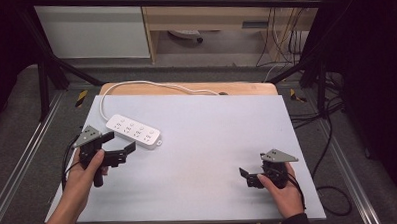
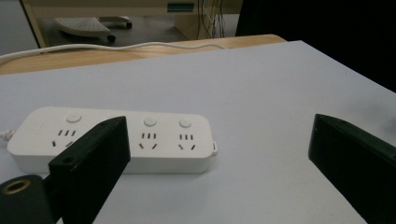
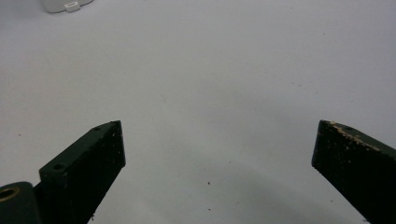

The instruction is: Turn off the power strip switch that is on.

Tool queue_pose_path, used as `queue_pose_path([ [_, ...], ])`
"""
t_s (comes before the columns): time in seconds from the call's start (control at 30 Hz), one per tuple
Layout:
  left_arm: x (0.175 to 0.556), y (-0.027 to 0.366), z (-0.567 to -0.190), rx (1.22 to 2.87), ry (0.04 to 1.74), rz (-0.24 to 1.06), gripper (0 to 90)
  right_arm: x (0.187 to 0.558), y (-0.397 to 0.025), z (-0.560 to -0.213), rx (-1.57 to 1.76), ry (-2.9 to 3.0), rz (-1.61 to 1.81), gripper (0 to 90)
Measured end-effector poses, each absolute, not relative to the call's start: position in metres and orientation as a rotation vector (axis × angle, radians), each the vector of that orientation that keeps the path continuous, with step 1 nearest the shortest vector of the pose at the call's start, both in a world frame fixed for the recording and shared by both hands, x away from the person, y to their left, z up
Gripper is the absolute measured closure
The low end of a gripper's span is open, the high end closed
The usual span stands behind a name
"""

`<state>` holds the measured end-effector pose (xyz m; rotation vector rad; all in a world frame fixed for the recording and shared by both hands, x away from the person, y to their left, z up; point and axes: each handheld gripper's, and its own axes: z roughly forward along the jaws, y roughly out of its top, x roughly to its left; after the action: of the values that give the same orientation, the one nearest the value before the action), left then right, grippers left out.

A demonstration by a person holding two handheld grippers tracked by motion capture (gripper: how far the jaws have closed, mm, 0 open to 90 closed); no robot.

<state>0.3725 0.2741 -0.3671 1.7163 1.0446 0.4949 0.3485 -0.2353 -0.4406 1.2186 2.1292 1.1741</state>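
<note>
A white power strip (image 1: 133, 130) lies at the back left of the pale mat (image 1: 212, 126), and its white cord (image 1: 135, 84) loops back over the wooden table edge. My left gripper (image 1: 120, 143) is open just in front of the strip's near end, holding nothing. In the left gripper view the strip (image 2: 154, 140) lies just ahead of the wide-apart jaws (image 2: 219, 154), its sockets and round buttons facing up. My right gripper (image 1: 247, 178) is open low over the bare mat at the front right. In the right gripper view its jaws (image 3: 219, 154) stand wide apart, with the strip's end (image 3: 65, 4) far off.
The wooden table top (image 1: 185, 87) shows beyond the mat's far edge. A black frame (image 1: 45, 72) surrounds the table, and cables (image 1: 327, 137) hang at the right. A hand holds each gripper from the near side.
</note>
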Motion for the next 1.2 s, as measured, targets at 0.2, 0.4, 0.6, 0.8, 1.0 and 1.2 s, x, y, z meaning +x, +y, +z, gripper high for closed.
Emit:
queue_pose_path([
  [0.2,0.359,0.285,-0.37,1.711,1.051,0.49,5.4,0.347,-0.234,-0.441,1.224,2.131,1.166,3.7],
  [0.4,0.345,0.288,-0.379,1.712,1.037,0.487,5.8,0.348,-0.232,-0.442,1.217,2.142,1.173,4.0],
  [0.6,0.336,0.298,-0.386,1.704,1.054,0.489,5.9,0.348,-0.233,-0.442,1.207,2.143,1.165,3.9],
  [0.8,0.329,0.308,-0.387,1.681,1.06,0.51,6.0,0.348,-0.234,-0.442,1.223,2.135,1.163,3.8],
  [1.0,0.322,0.319,-0.392,1.641,1.082,0.517,6.0,0.348,-0.235,-0.442,1.227,2.135,1.165,3.6],
  [1.2,0.312,0.309,-0.409,1.696,1.074,0.501,6.8,0.348,-0.236,-0.443,1.238,2.122,1.165,3.5],
])
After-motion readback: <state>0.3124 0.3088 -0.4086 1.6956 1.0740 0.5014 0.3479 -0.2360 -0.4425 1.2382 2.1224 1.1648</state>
